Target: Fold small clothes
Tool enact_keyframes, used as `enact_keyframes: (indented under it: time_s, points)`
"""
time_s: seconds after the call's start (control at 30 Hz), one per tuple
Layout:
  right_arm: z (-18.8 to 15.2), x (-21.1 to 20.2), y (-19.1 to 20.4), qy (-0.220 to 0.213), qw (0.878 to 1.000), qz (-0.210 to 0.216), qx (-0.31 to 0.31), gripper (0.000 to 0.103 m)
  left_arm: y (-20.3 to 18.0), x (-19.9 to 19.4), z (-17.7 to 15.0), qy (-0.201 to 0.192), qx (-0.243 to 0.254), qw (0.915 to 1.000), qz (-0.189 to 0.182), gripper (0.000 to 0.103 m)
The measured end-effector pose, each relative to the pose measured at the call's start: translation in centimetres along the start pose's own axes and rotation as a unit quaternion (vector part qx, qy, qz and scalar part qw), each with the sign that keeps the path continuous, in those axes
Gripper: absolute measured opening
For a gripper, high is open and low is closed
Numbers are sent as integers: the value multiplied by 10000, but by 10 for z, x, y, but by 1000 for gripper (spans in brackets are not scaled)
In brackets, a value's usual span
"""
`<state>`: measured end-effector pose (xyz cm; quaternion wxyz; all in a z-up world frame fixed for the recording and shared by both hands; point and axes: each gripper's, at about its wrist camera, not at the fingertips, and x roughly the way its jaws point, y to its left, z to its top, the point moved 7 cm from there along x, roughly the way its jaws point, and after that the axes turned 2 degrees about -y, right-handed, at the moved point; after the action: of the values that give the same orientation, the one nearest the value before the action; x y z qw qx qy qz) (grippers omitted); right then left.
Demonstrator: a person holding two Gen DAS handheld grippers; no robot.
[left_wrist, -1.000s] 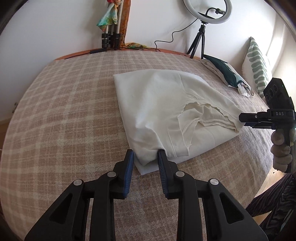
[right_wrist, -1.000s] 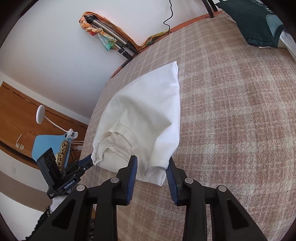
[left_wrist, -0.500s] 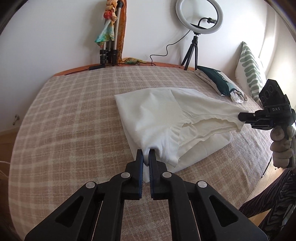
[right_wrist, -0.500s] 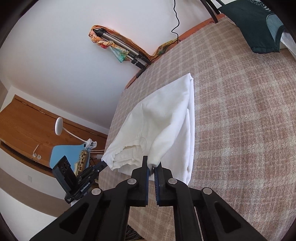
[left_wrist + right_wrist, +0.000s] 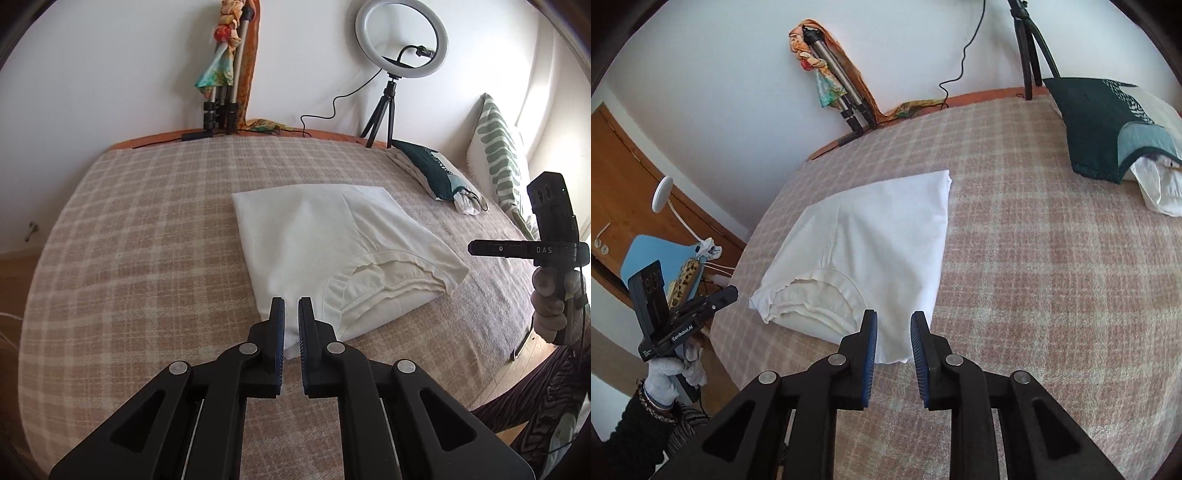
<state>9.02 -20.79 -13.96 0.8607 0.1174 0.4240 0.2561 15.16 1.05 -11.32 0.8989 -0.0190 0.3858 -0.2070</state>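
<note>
A white folded garment (image 5: 325,240) (image 5: 879,229) lies flat on the plaid bed blanket (image 5: 147,240), neckline facing me. My left gripper (image 5: 291,301) hovers over its near left corner. The jaws are shut to a thin slit and hold nothing. In the right wrist view the left gripper (image 5: 733,291) sits just clear of the garment's corner. My right gripper (image 5: 893,315) hangs above the other near corner. Its jaws are opening and the pads touch no cloth. From the left wrist view the right gripper (image 5: 471,246) stands apart from the garment's edge.
A dark green garment on a white pile (image 5: 432,170) (image 5: 1100,125) lies at the bed's far right, by a green-patterned pillow (image 5: 498,162). A ring light on a tripod (image 5: 400,40) and a folded stand with a scarf (image 5: 221,74) stand against the wall.
Half a second ago both grippers pinched the garment's near corners and held them up. Now the garment lies flat, both grippers are clear of it and higher, and the right jaws have parted.
</note>
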Motion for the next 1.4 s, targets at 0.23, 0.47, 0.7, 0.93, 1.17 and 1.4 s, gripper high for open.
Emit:
enact_keyframes:
  time_s: [0.23,0.47,0.7,0.93,1.17,1.4]
  points:
    - [8,49,38,275,9978,108,-596,21,-30,50,7,442,158,9985,-291,6]
    - [-16,70,29,812,9942,-23,-700,17,-21,52,-28,738,-32,9961,-480,6]
    - [-16,42,24,717,9945,266,-711,24,-13,25,-32,730,-156,9957,-543,6]
    - [20,23,-4,162,9996,163,-172,49,25,9,-22,317,-1457,9872,-567,49]
    - [36,29,-41,82,9962,446,745,63,41,22,-36,566,-2671,9555,-1116,49]
    - [37,52,-57,258,9924,518,1086,62,46,26,-38,568,-3225,9354,-1336,49]
